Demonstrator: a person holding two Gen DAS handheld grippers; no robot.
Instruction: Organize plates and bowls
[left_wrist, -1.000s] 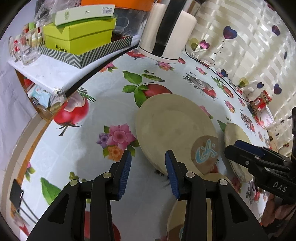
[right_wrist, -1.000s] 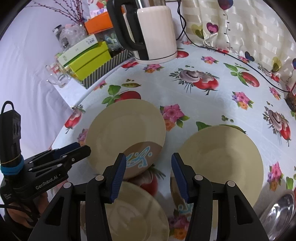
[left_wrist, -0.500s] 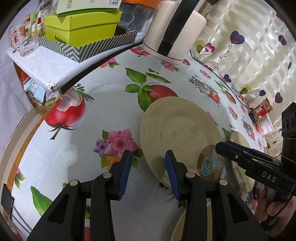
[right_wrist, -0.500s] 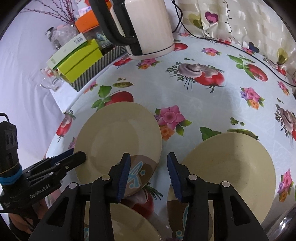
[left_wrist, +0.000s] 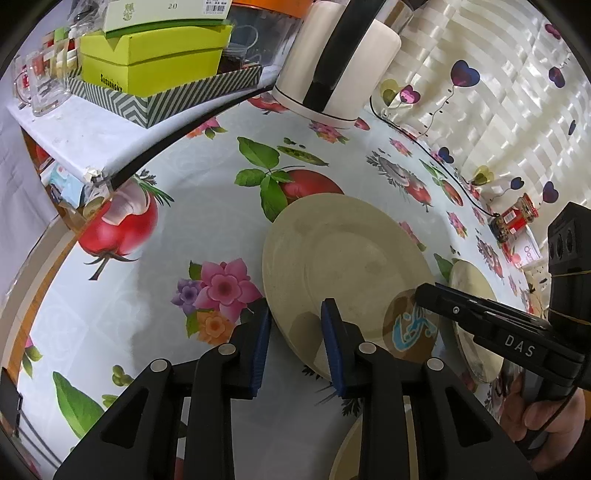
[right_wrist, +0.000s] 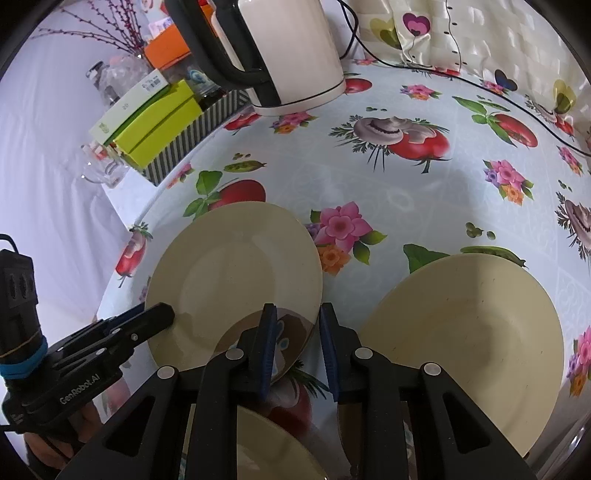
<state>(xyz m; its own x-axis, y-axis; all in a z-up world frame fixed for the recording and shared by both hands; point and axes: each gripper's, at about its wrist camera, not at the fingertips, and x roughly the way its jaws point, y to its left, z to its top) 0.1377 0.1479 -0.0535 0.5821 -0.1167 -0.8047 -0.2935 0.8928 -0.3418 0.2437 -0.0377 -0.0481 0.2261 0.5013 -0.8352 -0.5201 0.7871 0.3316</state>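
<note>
Two grippers, fingers spread, straddle opposite rims of one cream plate (left_wrist: 347, 266) lying flat: left gripper (left_wrist: 295, 343), right gripper (right_wrist: 295, 343). Their bodies hide a nearer plate (right_wrist: 273, 446).

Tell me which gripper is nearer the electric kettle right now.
Neither clearly: both the left gripper and the right gripper sit at the near rim of the cream plate, with the kettle far across the table beyond it.

Heart-patterned curtain (left_wrist: 498, 92) behind table (left_wrist: 184, 258)

Cream plates (right_wrist: 236, 273), fruit/floral tablecloth (right_wrist: 406, 192), lime box (left_wrist: 155, 62), blue-padded grippers (left_wrist: 295, 350).
</note>
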